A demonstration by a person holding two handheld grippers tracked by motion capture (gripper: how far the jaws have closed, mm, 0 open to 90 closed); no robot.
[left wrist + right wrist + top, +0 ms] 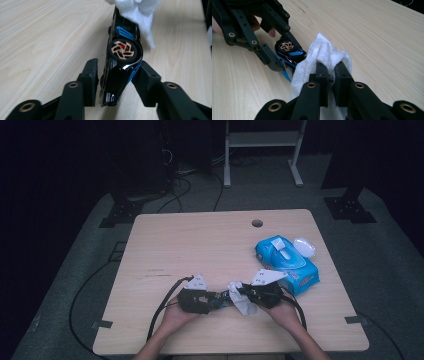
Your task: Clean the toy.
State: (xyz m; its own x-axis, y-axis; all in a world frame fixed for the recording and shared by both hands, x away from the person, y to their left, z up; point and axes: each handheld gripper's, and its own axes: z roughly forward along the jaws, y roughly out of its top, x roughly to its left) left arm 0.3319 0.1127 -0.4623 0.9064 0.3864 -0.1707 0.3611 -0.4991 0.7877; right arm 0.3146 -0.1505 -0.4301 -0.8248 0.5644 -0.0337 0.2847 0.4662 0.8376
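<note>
A: White wipe sits clamped between the right gripper fingers, low in the middle of the right gripper view. Correct?

B: Yes, they are pressed together on it, and the wipe touches the toy car.

A: And the left gripper?

B: Its fingers stand apart. The car, black and blue, is on its side between them; one finger touches it, the other has a small gap. In the high view, all this is at lower centre of the table.

A light wooden table bears a blue wipes pack, perhaps with a white lid beside it.
</note>
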